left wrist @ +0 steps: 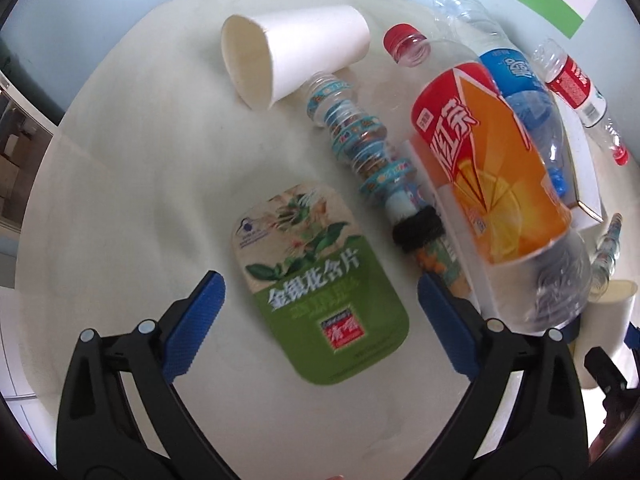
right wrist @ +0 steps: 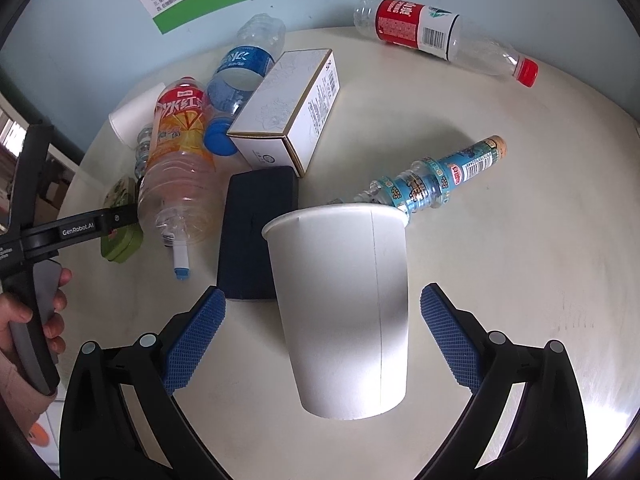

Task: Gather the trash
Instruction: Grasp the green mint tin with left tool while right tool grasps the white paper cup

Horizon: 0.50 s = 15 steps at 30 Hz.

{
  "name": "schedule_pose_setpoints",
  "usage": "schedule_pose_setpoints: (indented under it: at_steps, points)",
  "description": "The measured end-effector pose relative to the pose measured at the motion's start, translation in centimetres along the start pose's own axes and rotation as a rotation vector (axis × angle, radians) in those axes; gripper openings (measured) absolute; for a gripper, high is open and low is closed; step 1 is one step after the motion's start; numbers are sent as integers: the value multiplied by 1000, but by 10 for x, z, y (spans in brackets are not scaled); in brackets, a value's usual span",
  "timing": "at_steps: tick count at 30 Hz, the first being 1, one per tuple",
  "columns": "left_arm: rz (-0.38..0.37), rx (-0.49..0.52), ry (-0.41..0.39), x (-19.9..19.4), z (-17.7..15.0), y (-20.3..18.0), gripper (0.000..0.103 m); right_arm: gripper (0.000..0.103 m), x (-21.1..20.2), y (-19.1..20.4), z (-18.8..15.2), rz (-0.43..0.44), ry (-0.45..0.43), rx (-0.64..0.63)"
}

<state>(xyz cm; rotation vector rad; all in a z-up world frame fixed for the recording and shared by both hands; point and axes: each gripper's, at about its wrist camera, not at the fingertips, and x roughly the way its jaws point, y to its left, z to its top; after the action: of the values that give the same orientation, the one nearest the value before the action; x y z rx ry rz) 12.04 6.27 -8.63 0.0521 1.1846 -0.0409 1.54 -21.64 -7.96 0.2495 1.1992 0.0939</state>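
Note:
A green lozenge tin [left wrist: 320,288] lies flat on the white round table [left wrist: 140,200], between the fingers of my open left gripper [left wrist: 320,300], which do not touch it. A white paper cup [right wrist: 344,312] lies on its side between the blue pads of my open right gripper [right wrist: 322,320], with gaps on both sides. In the right wrist view the left gripper [right wrist: 120,216] reaches over the green tin [right wrist: 120,236]. An orange-labelled bottle [left wrist: 496,184] lies right of the tin.
Scattered litter: a second paper cup [left wrist: 288,52], a ribbed blue-banded bottle [left wrist: 360,140], a blue-labelled bottle [right wrist: 244,68], a red-labelled bottle [right wrist: 436,36], a white carton [right wrist: 292,108], a dark blue box [right wrist: 256,232], a small capped bottle [right wrist: 440,180]. A hand [right wrist: 24,320] grips the left handle.

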Motion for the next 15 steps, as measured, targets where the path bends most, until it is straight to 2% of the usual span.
schedule_pose_setpoints:
  at_steps: [1, 3, 4, 5, 11, 12, 13, 15]
  points:
    - [17, 4, 7, 3, 3, -1, 95, 96, 2, 1, 1, -2, 3, 3]
    - [34, 7, 28, 9, 3, -3, 88, 93, 6, 2, 1, -5, 15, 6]
    - [-8, -9, 17, 10, 3, -1, 82, 84, 7, 2, 1, -3, 23, 8]
    - [-7, -9, 8, 9, 3, 1, 78, 76, 10, 2, 0, -1, 34, 9]
    - [-27, 77, -16, 6, -9, -2, 65, 73, 15, 0, -6, 23, 43, 2]
    - [-34, 91, -18, 6, -9, -2, 64, 71, 14, 1, -5, 30, 43, 0]
    - [-39, 100, -19, 3, -11, -1, 62, 62, 14, 0, -5, 43, 44, -1]
    - [-48, 118, -16, -7, -13, -9, 61, 61, 14, 0, -4, 34, 61, -8]
